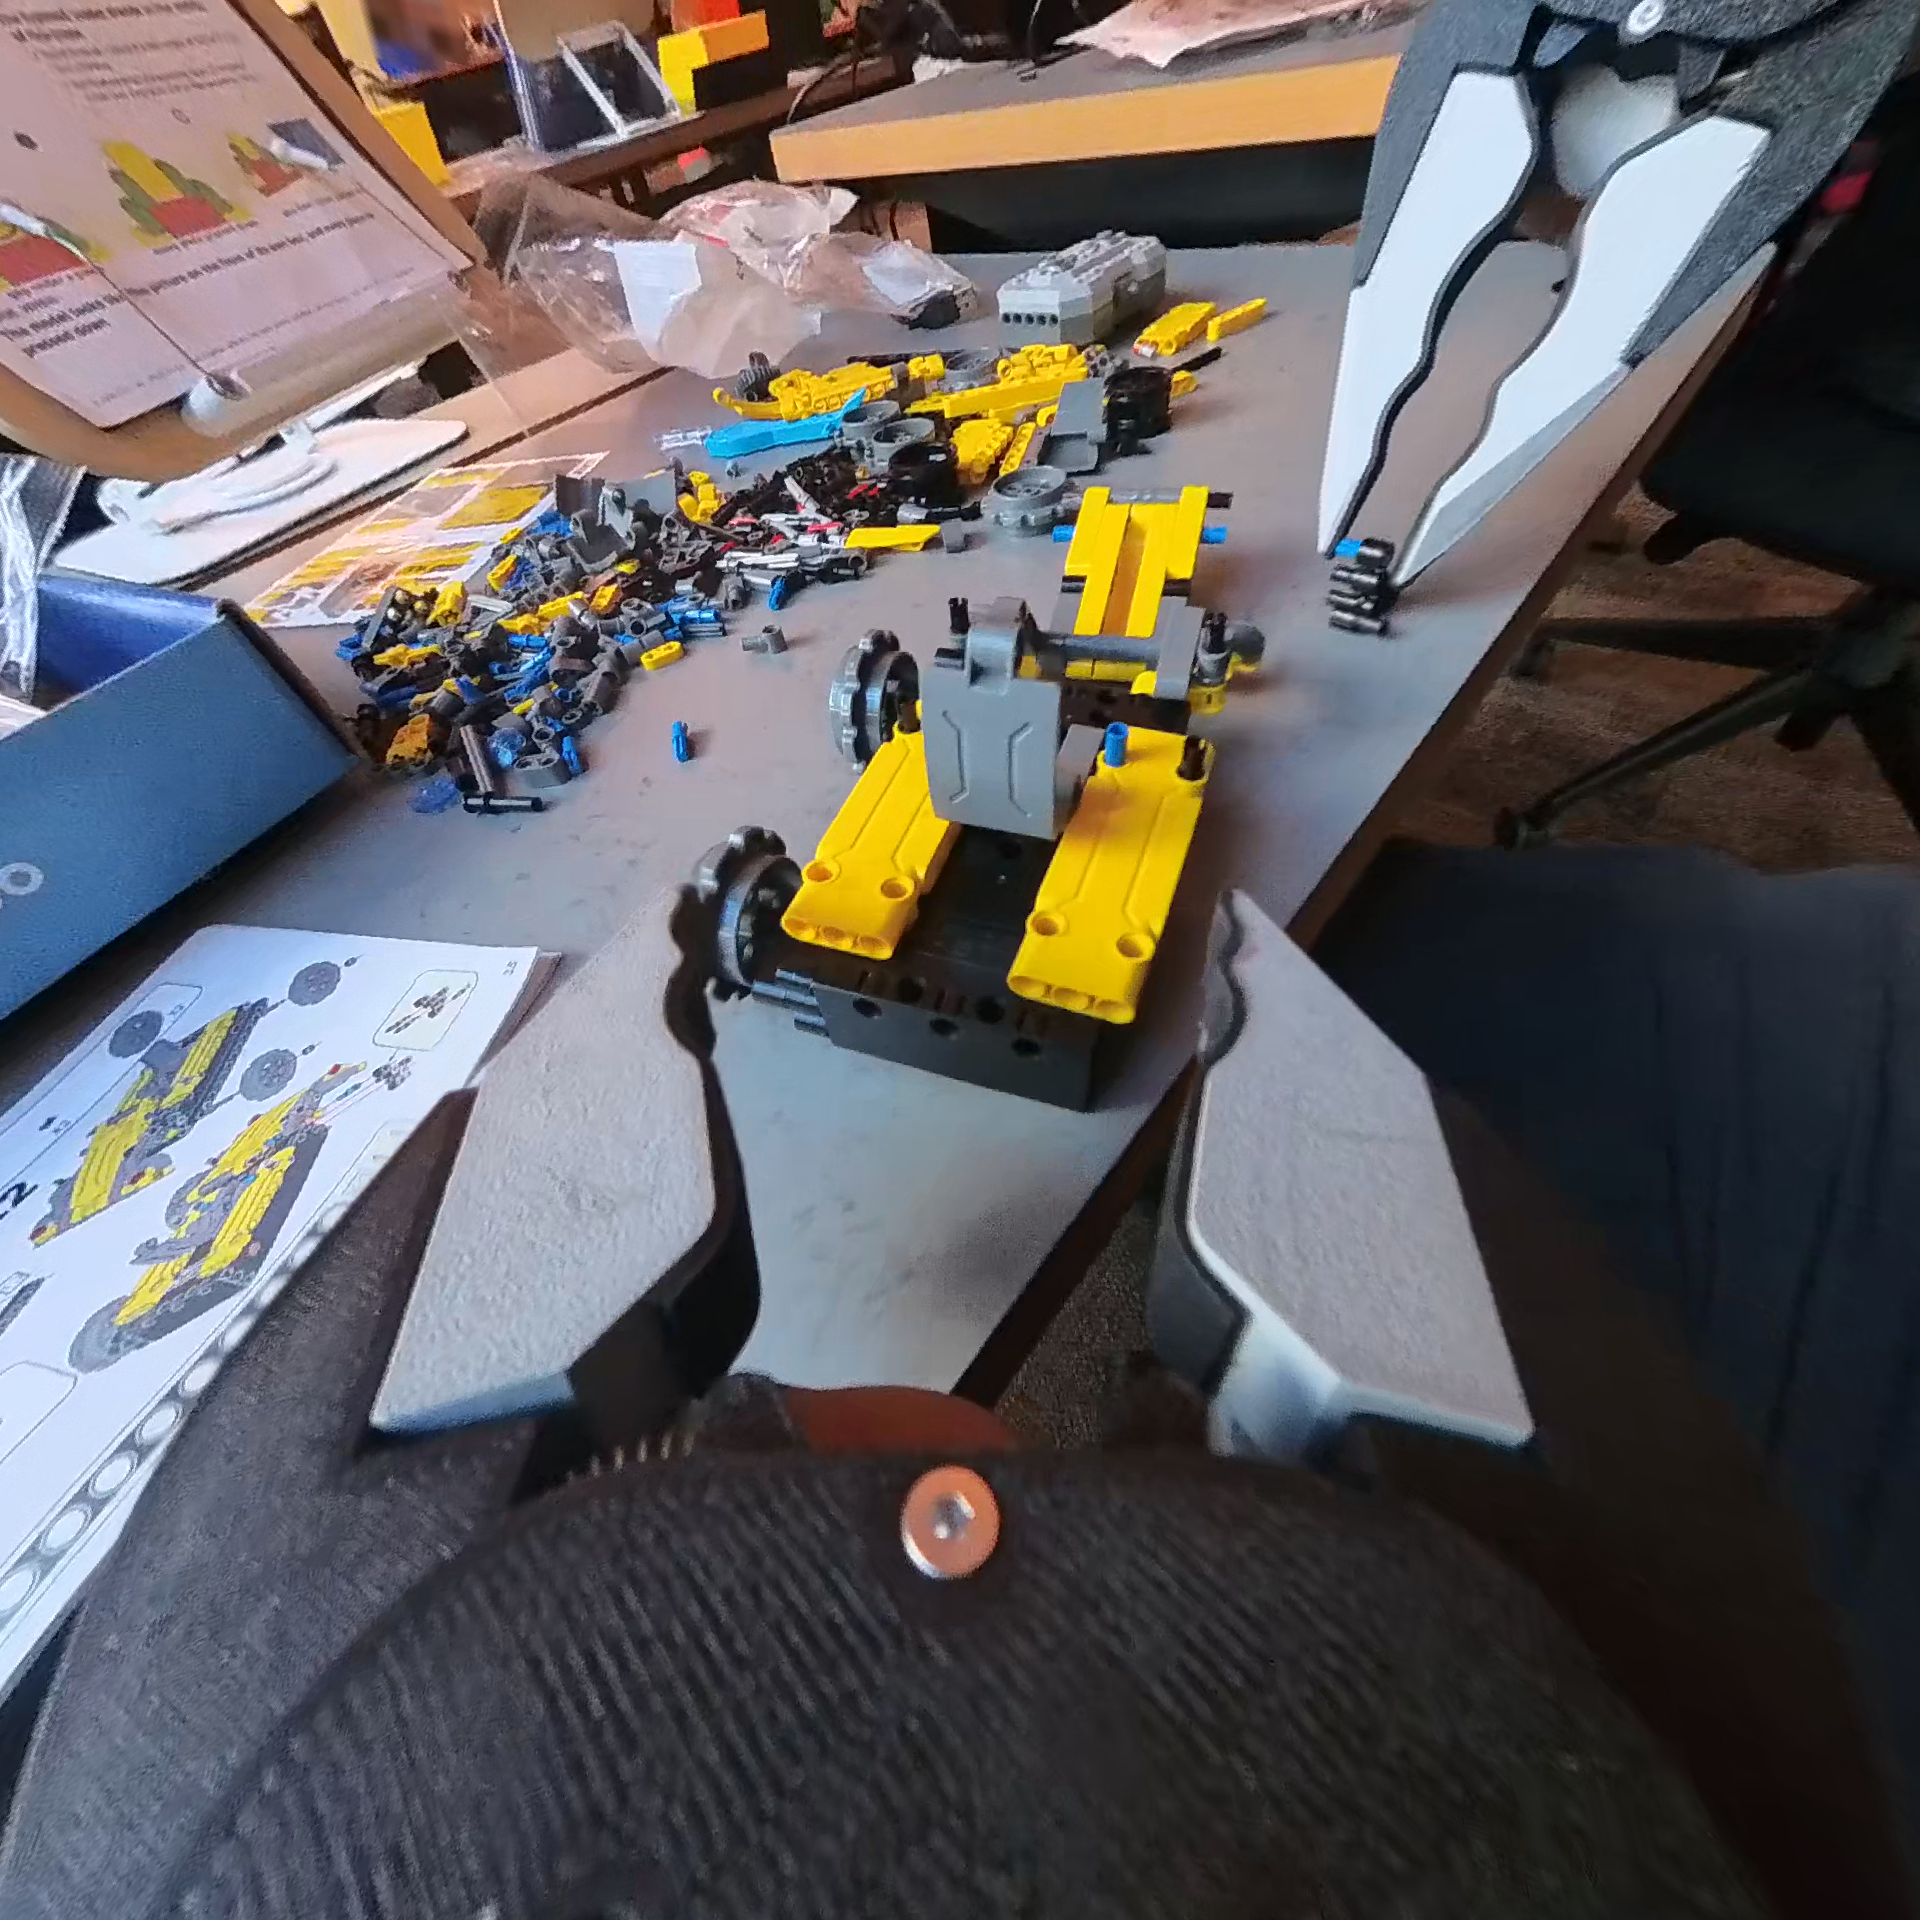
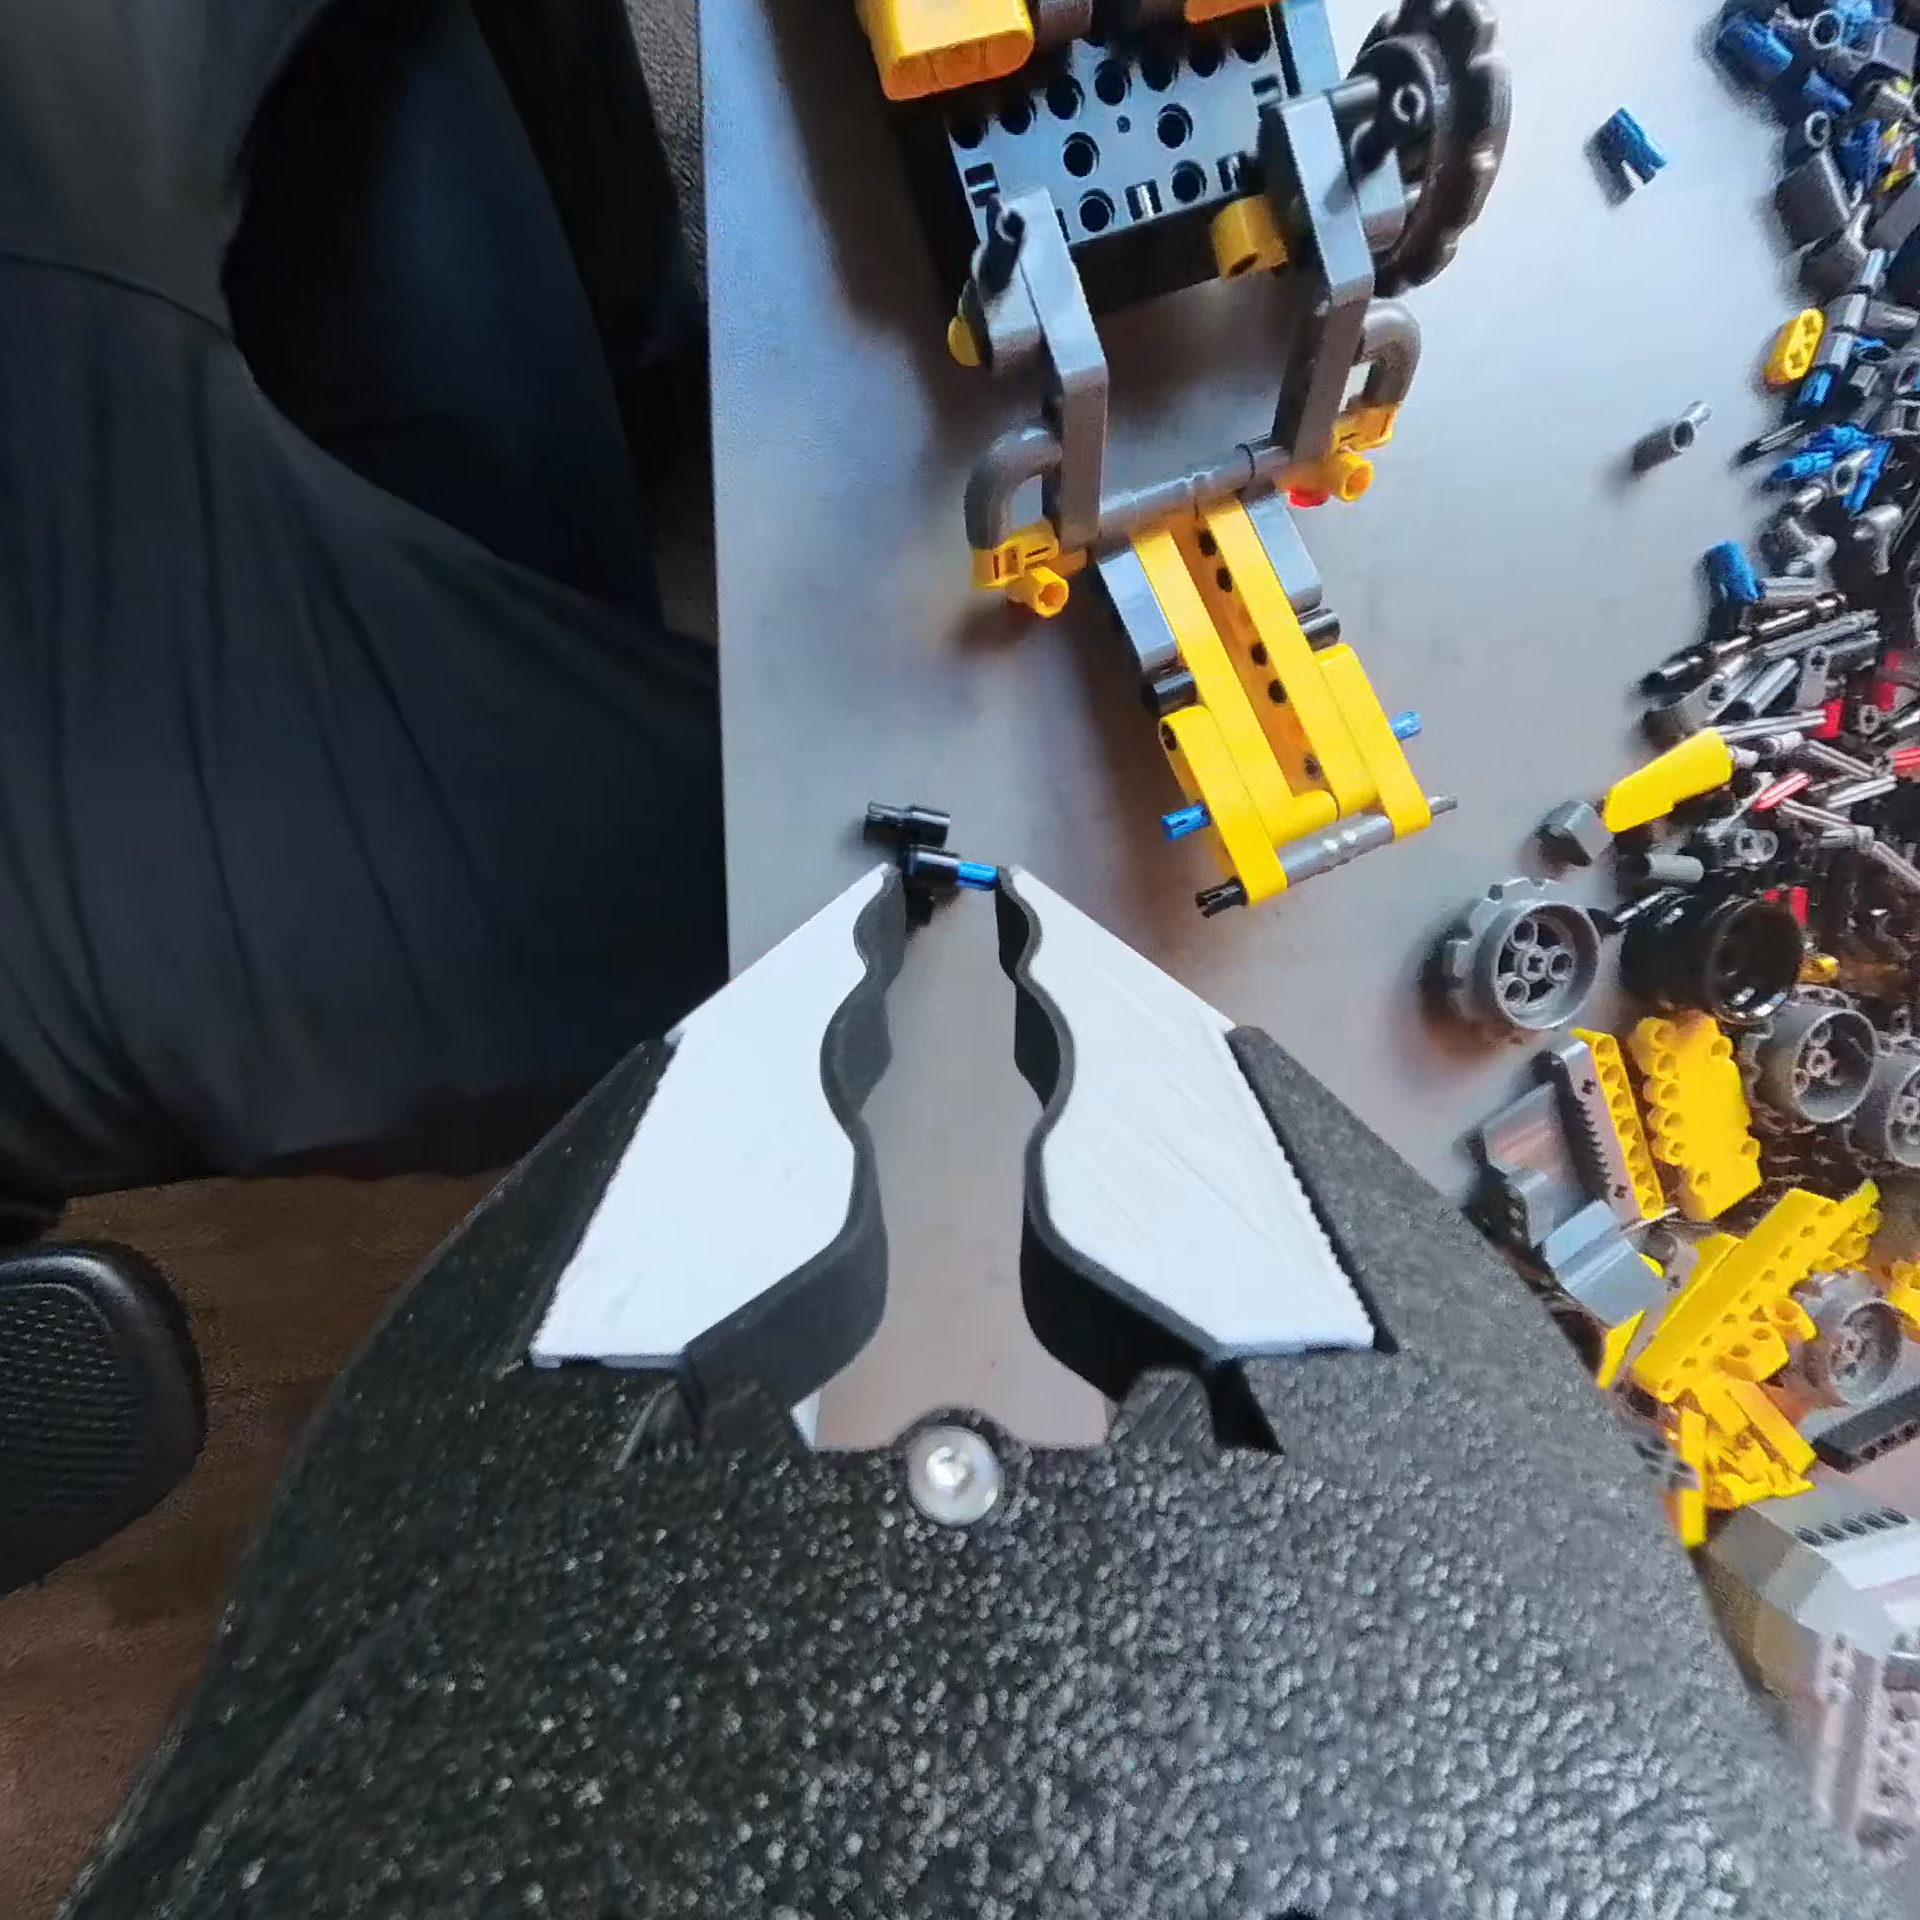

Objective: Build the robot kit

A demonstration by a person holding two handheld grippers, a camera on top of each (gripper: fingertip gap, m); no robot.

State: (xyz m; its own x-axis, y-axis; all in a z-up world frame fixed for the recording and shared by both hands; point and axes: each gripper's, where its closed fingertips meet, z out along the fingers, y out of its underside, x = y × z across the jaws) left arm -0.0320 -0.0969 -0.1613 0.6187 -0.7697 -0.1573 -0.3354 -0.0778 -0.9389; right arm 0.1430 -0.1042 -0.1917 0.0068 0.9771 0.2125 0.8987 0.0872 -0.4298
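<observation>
A part-built yellow, grey and black brick vehicle (image 1: 997, 831) lies on the grey table (image 1: 883, 1195) near its right edge. My left gripper (image 1: 966, 935) is open, its tips on either side of the model's near end; the left finger (image 1: 582, 1174) is next to a black gear wheel (image 1: 743, 914). My right gripper (image 2: 948, 878) points down at the table edge and is closed on a small black-and-blue pin piece (image 2: 940, 868). It also shows in the left wrist view (image 1: 1363, 566), beyond the model. The model's yellow arm (image 2: 1268, 727) lies just beyond the right gripper's tips.
A pile of loose parts (image 1: 582, 644) and wheels (image 2: 1538, 961) spreads over the table. An instruction booklet (image 1: 208, 1122) and a blue box (image 1: 156, 748) lie at the left. Plastic bags (image 1: 727, 260) lie at the back. A person's dark clothing (image 2: 312, 623) is beside the table edge.
</observation>
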